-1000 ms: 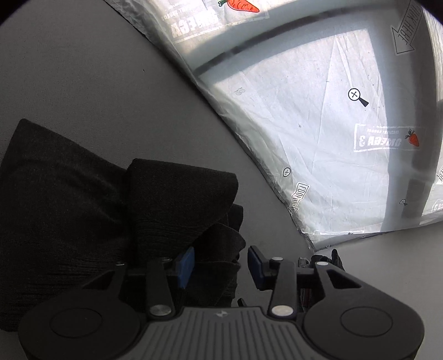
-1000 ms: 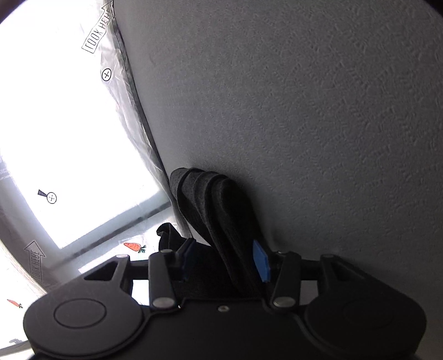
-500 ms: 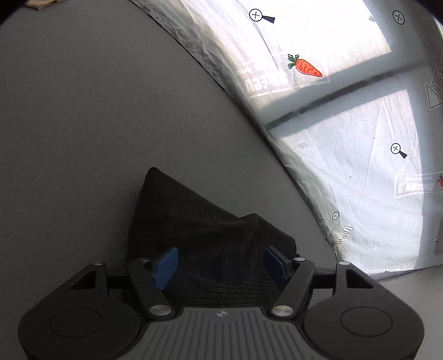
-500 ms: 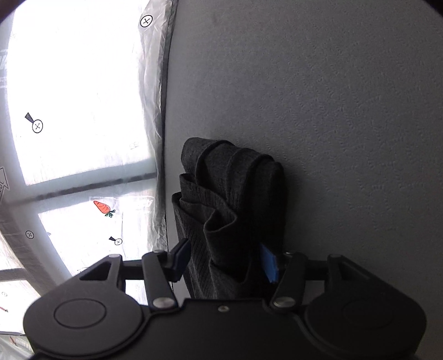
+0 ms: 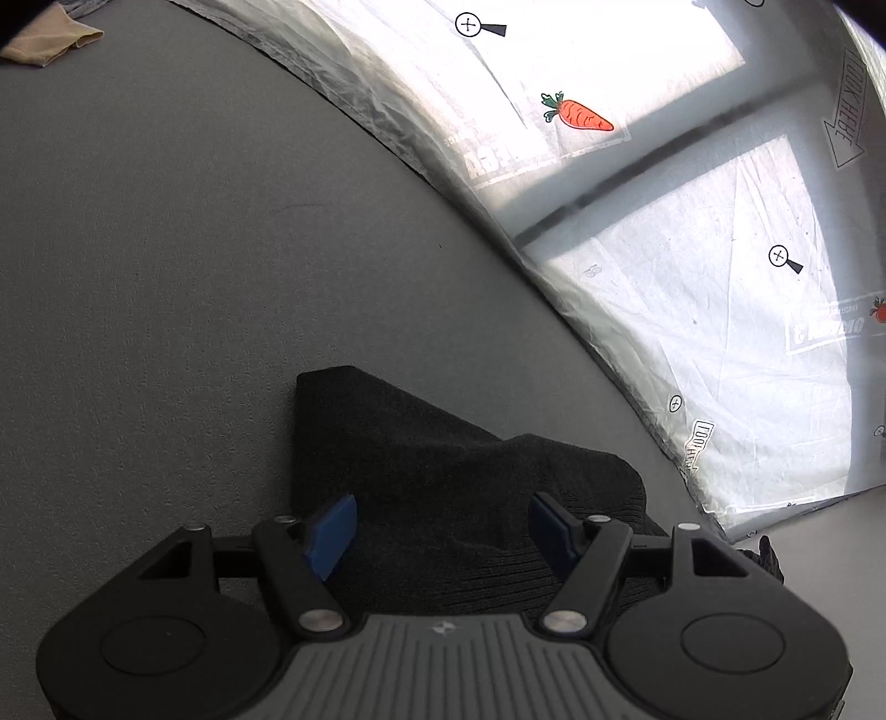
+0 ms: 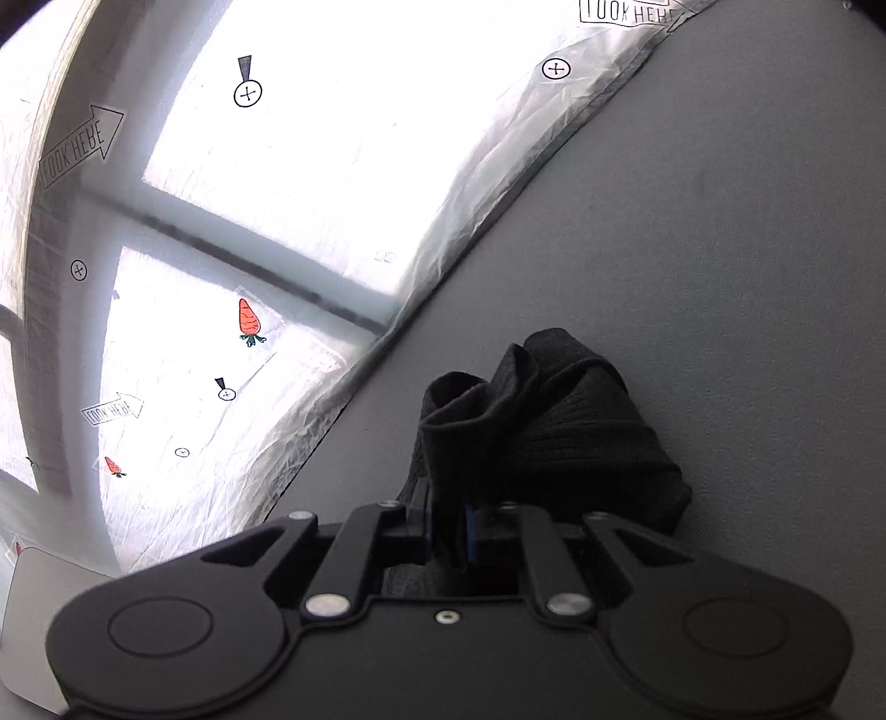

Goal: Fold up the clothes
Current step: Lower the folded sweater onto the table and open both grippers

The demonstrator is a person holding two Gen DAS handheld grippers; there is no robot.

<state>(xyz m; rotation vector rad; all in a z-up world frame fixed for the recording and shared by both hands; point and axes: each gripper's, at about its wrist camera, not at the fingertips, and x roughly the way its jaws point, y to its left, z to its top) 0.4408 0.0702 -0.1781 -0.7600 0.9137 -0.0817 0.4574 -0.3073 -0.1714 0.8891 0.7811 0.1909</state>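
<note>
The black ribbed knit garment [image 5: 443, 498] lies folded into a compact bundle on the grey matte worktop [image 5: 194, 249], near the edge that meets the crinkled translucent plastic sheet printed with carrots and arrows [image 5: 692, 277].

The left tool [image 5: 443, 523] stands wide, its blue pads on either side of the bundle with no fabric pinched between them. One second ago the same pads were set narrower, close over a raised fold; since then the tool has opened and the fold lies flatter in its view.

The right tool [image 6: 448, 526] is closed narrow on a bunched corner of the garment [image 6: 542, 432]. Half a second ago its blue pads stood apart around the layered edge; they now meet on the cloth, and the layers above them stand up in loose rolls rather than flat.

Judgement: control of the garment has passed from the left tool to the right. The fold appears nearly complete, with the right tool positioned to draw or tidy the last edge. The loose rolls suggest that layers may slip if pulled sharply.

A small beige cloth [image 5: 50, 39] lies at the far corner of the worktop, well apart.
</note>
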